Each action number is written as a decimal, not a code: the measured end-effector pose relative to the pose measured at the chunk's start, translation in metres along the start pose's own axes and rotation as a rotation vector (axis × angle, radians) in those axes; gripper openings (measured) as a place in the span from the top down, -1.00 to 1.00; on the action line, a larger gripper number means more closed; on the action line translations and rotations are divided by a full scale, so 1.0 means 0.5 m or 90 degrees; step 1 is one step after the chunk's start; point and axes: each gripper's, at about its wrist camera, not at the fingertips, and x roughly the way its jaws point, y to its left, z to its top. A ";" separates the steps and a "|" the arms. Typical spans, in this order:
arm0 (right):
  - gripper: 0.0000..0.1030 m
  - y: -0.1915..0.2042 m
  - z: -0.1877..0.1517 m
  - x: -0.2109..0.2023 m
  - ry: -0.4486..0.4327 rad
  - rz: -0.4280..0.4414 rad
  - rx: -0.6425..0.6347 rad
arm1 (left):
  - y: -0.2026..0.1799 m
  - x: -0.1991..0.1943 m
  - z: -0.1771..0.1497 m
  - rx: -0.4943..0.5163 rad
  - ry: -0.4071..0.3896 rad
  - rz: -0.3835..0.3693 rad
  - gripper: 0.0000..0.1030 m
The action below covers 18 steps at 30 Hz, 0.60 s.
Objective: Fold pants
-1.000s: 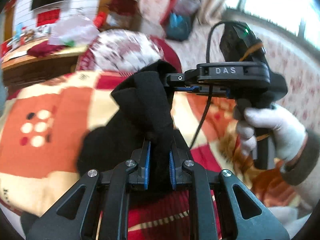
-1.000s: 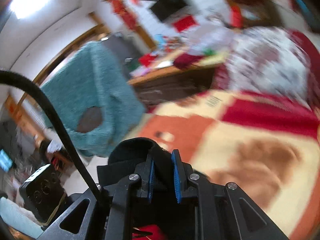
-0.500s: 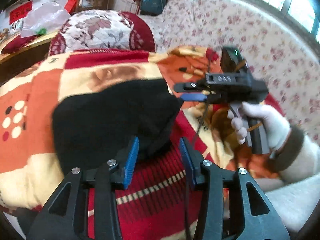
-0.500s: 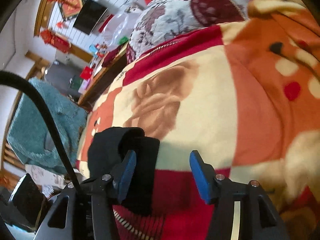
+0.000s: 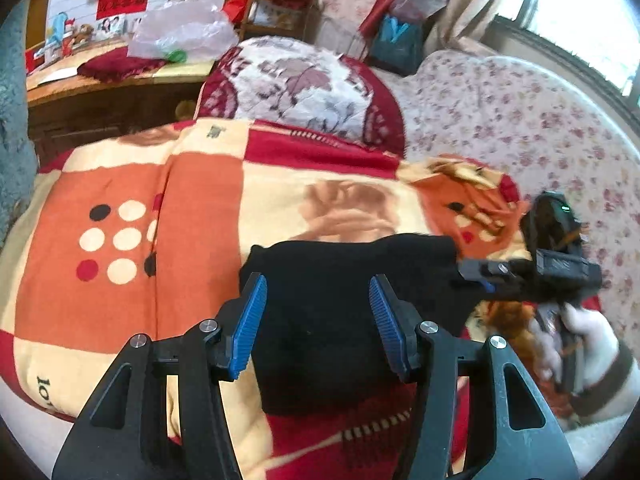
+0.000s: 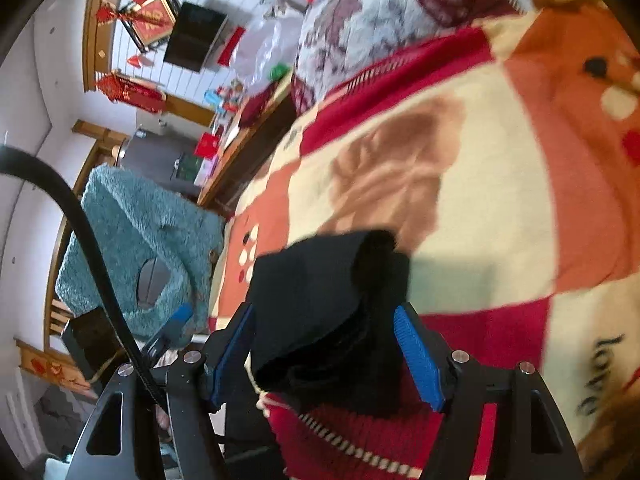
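Pants (image 5: 340, 312) lie folded on patterned blanket (image 5: 192, 216), floral pillow (image 5: 300, 88) behind

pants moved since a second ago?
Yes. The black pants hung bunched above the blanket; now they lie flat on it, between the open left gripper jaws, which just opened.

Black pants (image 5: 344, 320) of matt, soft knit cloth lie on a fleecy patterned blanket (image 5: 192, 200); each claw, left (image 5: 318, 320) and right (image 6: 326, 354), shows matt black plastic, ribbed blue pads (image 5: 250, 322) and bright metal screws.
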 end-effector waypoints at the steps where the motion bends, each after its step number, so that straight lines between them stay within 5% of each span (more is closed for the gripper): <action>1: -0.33 0.004 -0.006 0.011 0.009 0.002 -0.003 | 0.000 0.016 0.002 0.002 0.007 0.010 -0.04; 3: -0.08 0.022 -0.018 0.031 0.026 0.002 -0.038 | 0.000 0.054 0.005 0.008 0.022 0.033 -0.04; 4: 0.23 0.041 -0.025 0.040 0.034 -0.019 -0.080 | 0.000 0.072 0.005 0.010 0.032 0.051 -0.04; 7: 0.42 0.078 -0.033 0.034 0.023 -0.012 -0.138 | 0.010 0.118 0.004 -0.004 0.061 0.092 -0.04; 11: 0.48 0.101 -0.042 0.014 0.004 0.068 -0.168 | 0.028 0.141 -0.001 -0.039 0.065 0.092 -0.08; 15: 0.48 0.013 -0.060 0.048 0.045 -0.062 -0.114 | 0.031 0.146 -0.008 -0.028 0.057 0.086 -0.23; 18: 0.48 -0.028 -0.086 0.034 0.034 -0.056 -0.084 | 0.044 0.149 -0.013 -0.048 0.060 0.071 -0.27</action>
